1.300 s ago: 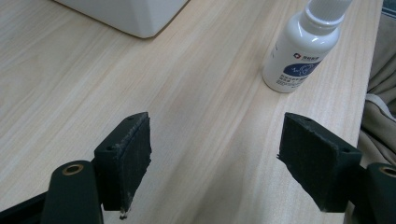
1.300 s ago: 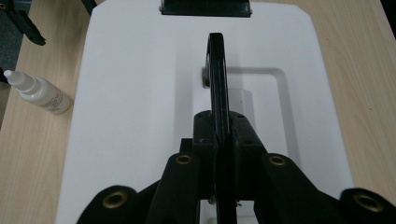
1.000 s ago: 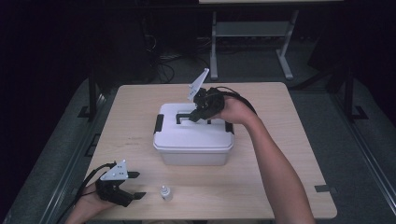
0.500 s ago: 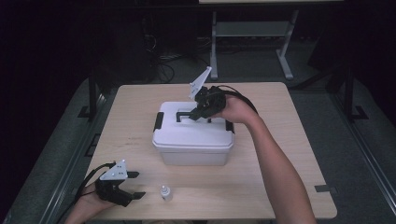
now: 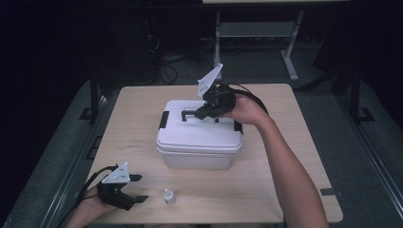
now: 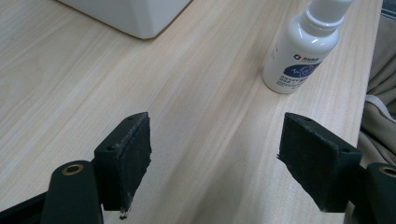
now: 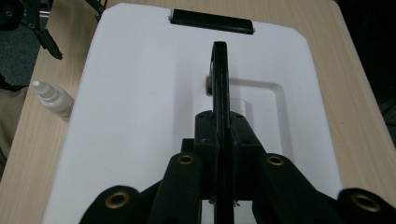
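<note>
A white lidded box [image 5: 199, 137] stands mid-table. Its black carry handle [image 5: 189, 114] is swung upright above the lid. My right gripper [image 5: 202, 113] is shut on that handle, and in the right gripper view the handle bar [image 7: 219, 74] runs edge-on between the closed jaws of the right gripper [image 7: 219, 135] over the white lid [image 7: 140, 93]. My left gripper [image 5: 138, 187] rests open at the table's front left. In the left gripper view the left gripper [image 6: 215, 163] holds nothing, and a small white dropper bottle [image 6: 299, 51] stands just ahead of it.
A black latch [image 7: 212, 21] sits at the lid's far end, and another latch [image 5: 164, 119] on the box's left side. The bottle [image 5: 167, 196] stands near the front table edge [image 5: 199, 222]. Bare wood lies between box and bottle.
My right gripper has risen slightly with the handle held in it. The box stays on the table and the left gripper has not moved.
</note>
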Tool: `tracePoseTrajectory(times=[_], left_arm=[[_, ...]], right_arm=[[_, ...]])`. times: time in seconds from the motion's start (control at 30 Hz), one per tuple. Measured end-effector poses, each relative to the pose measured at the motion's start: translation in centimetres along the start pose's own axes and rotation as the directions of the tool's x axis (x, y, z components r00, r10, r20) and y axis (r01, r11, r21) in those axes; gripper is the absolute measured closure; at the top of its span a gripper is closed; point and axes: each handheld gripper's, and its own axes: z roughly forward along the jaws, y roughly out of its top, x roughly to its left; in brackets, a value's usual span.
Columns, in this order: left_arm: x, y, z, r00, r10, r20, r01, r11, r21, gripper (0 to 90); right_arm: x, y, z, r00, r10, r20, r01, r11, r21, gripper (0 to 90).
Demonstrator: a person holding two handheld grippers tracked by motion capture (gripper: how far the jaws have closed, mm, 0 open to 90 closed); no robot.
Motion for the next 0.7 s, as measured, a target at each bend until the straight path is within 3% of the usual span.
tracePoseTrajectory(times=[0.37, 0.7], left_arm=[[-0.2, 0.2, 0.1, 1.0, 0.003, 0.001, -0.003, 1.0, 0.005, 24.8], [-0.3, 0.3, 0.3, 0.9999, -0.005, 0.01, 0.005, 0.9998, 0.018, 24.9]], right_arm=[[1.7, -0.9, -4.0, 0.9982, -0.024, 0.055, 0.024, 1.0, -0.011, 83.4], [3.0, -4.0, -8.4, 0.9926, 0.001, 0.122, 0.002, 1.0, -0.025, 83.4]])
